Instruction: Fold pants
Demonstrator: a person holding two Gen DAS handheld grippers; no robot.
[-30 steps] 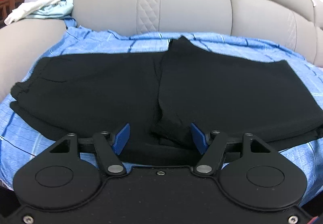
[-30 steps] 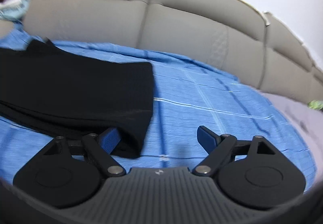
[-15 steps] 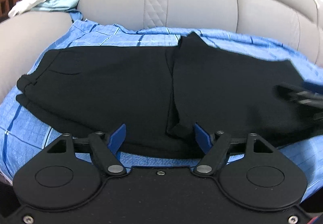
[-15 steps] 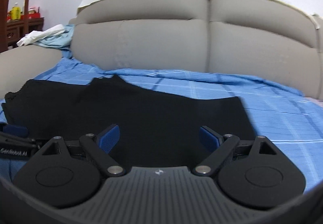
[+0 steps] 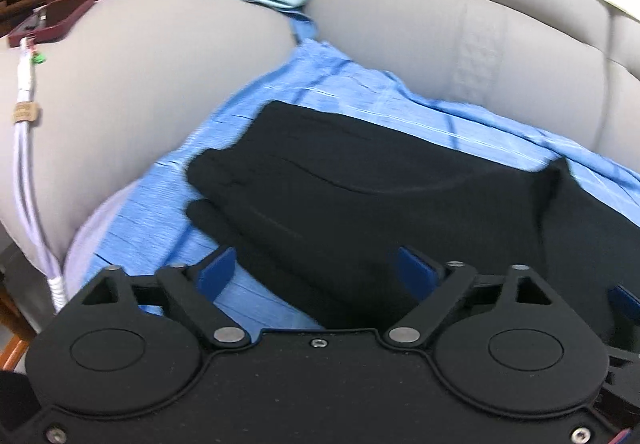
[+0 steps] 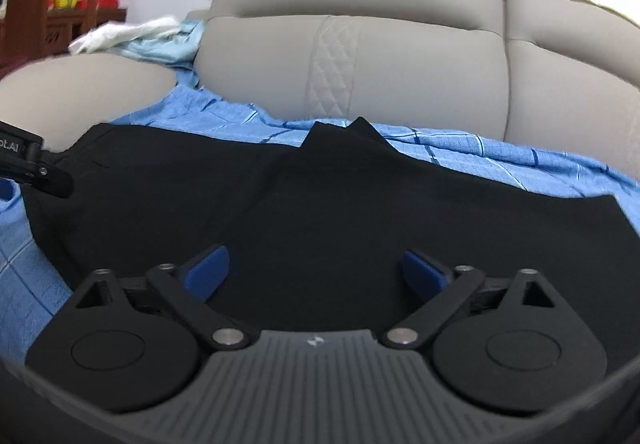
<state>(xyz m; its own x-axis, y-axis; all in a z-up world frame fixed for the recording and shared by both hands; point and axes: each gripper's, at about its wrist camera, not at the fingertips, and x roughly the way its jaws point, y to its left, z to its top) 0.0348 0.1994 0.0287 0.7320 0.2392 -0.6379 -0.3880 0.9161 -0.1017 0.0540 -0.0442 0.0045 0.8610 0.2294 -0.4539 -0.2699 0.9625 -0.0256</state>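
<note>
While our left hand-held gripper (image 5: 316,268) hangs with its blue pads spread, having just widened further, nothing is pinched between them; the near edge of the black pants (image 5: 392,203) merely lies under the gap. Our right hand-held gripper (image 6: 316,268) is likewise released, its jaws just opened wider, poised over the middle of the dark cloth with no fabric caught.

Beyond the pads, we see the pants spread flat on the blue checked sheet (image 6: 480,155) that covers the sofa (image 6: 420,55) seat, already doubled, one layer overlapping the other along a seam running away from us. The waistband end sits toward the left armrest (image 5: 140,83), its edges bunched in soft rolls.

We judge the garment light, limp and thin: it will sag and slide on itself when lifted, so a single-point pinch would let the layers splay. We reckon the best holds are the two corners of one end, both layers gathered, one gripper on each. Pale clothes (image 6: 132,31) lie well apart on the armrest.
</note>
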